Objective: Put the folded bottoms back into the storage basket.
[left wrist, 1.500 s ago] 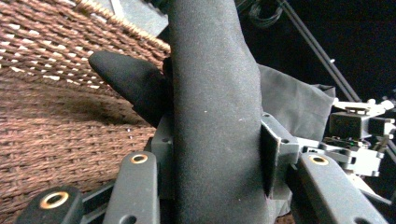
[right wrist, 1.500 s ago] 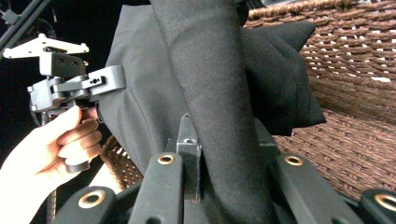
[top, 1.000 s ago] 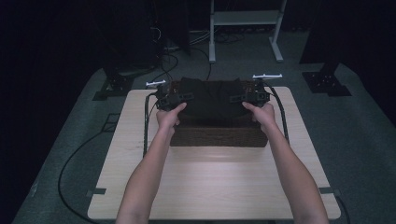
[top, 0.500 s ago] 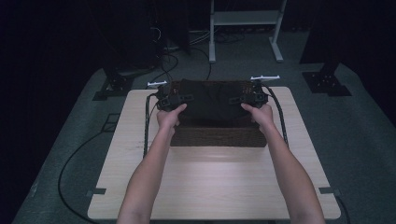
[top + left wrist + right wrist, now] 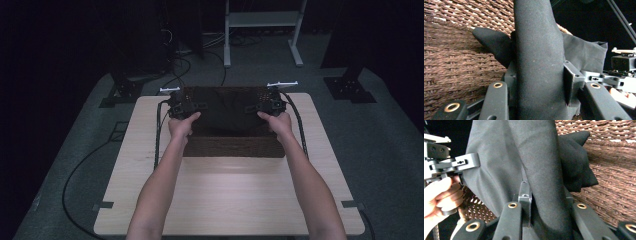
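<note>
Cloth, black, spans between both grippers over the wicker basket, long axis running hand to hand. Left gripper is clamped on its near end; right gripper is clamped on the opposite end. Neither hand sits nearer; basket lies directly beneath.

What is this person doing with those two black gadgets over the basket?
A person holds a hand-held gripper in each hand above a brown woven basket on a wooden table. The left gripper and the right gripper are each clamped shut on a black cloth, one at either end, so that it spans the basket's open top. Whether it is going in or coming out cannot be told.
</note>
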